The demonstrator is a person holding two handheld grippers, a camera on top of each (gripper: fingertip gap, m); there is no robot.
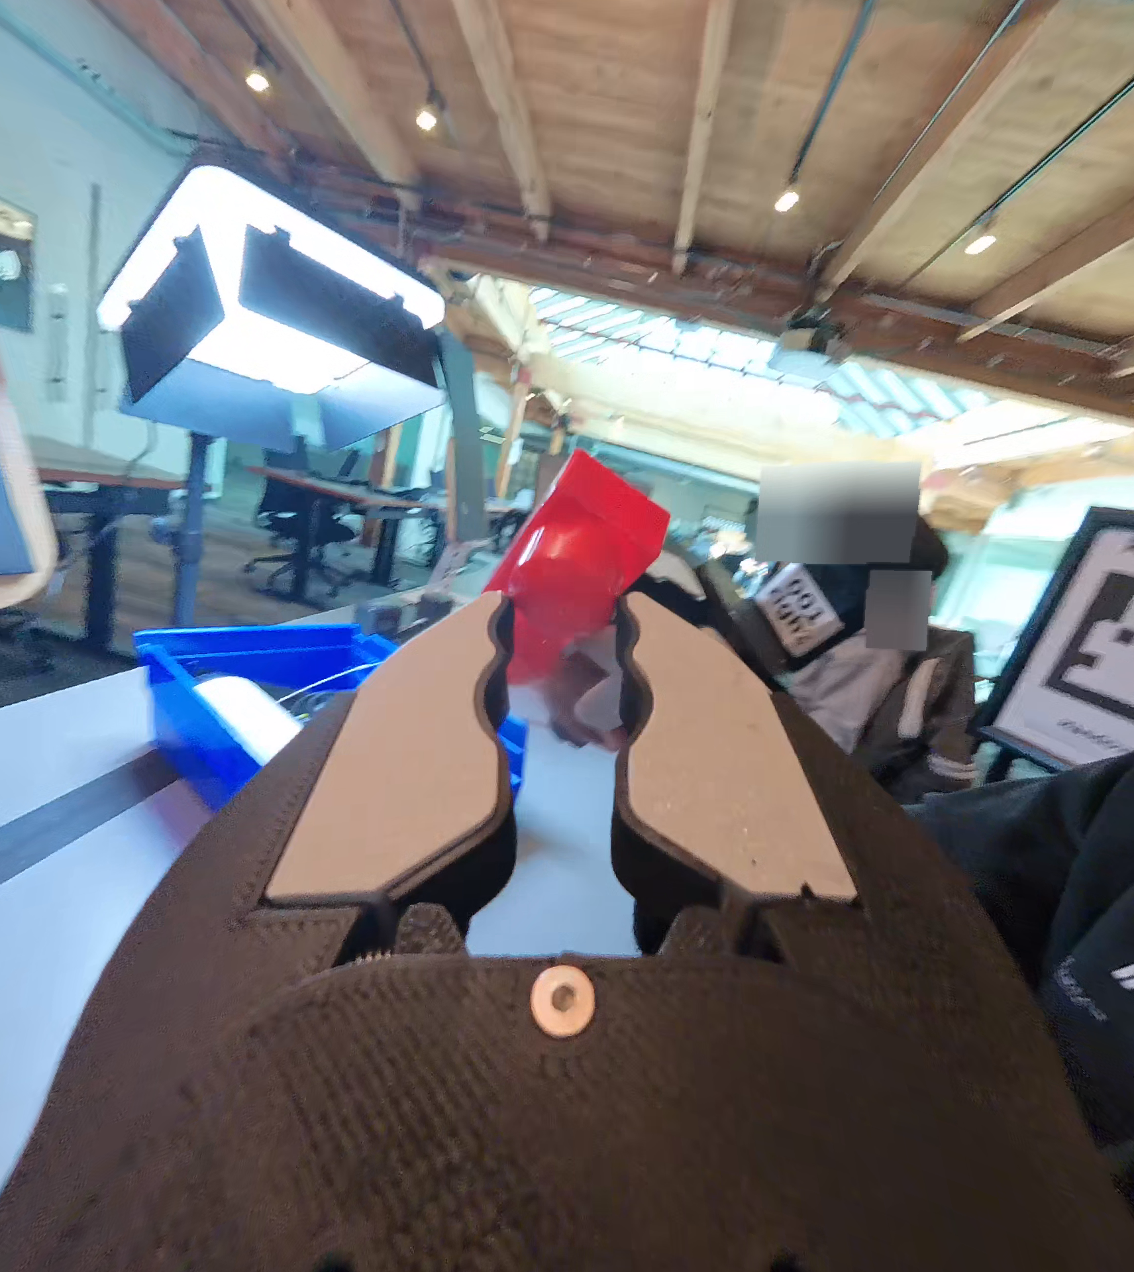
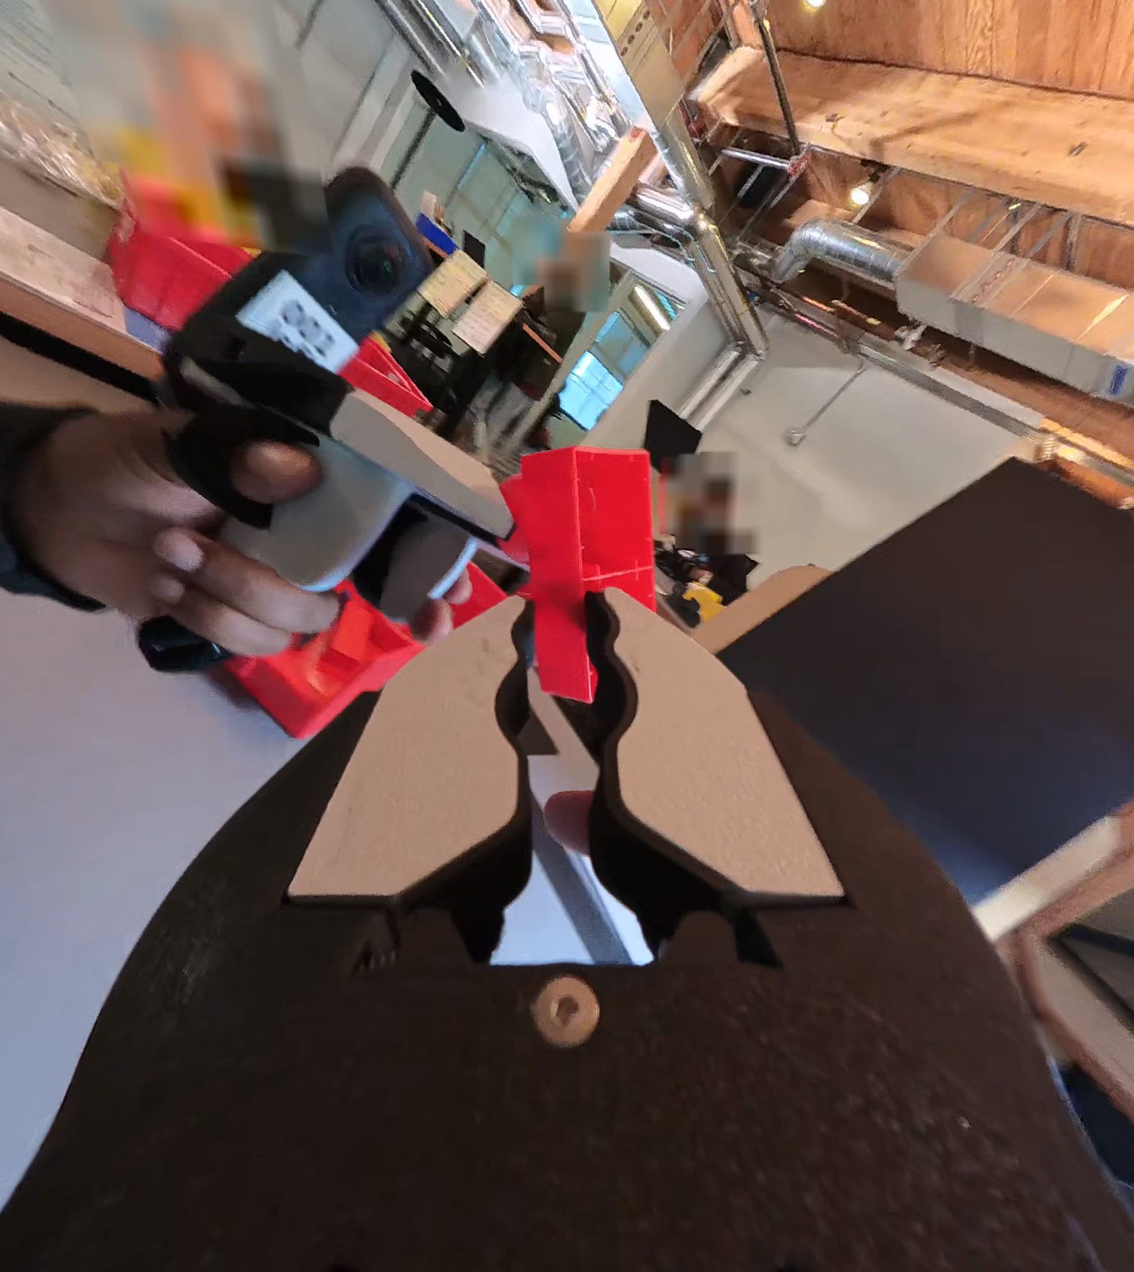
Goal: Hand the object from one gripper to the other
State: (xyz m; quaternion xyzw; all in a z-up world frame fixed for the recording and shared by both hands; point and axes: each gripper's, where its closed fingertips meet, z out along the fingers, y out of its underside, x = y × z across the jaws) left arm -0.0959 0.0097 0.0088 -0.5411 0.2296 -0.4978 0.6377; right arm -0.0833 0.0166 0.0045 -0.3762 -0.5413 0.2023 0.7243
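Note:
The object is a red plastic block [image 1: 585, 544], held up in the air above the white table [image 1: 20, 929]. My left gripper [image 1: 561, 606] is shut on its rounded lower end. In the right wrist view the red block [image 2: 585, 523] stands upright, and my right gripper [image 2: 557, 606] is closed on the thin flange at its bottom. The left gripper [image 2: 499, 550] comes in from the left in a person's hand [image 2: 137, 530], with its fingertips on the block's left side. Both grippers have hold of the block at once.
A blue bin [image 1: 206, 688] holding a white roll sits on the table to the left. A studio light [image 1: 275, 323] hangs beyond it. Red bins [image 2: 316, 661] lie below the left gripper. A dark board [image 2: 963, 654] stands to the right. A framed sign [image 1: 1115, 640] stands further off. The grippers are tip to tip, or close to it.

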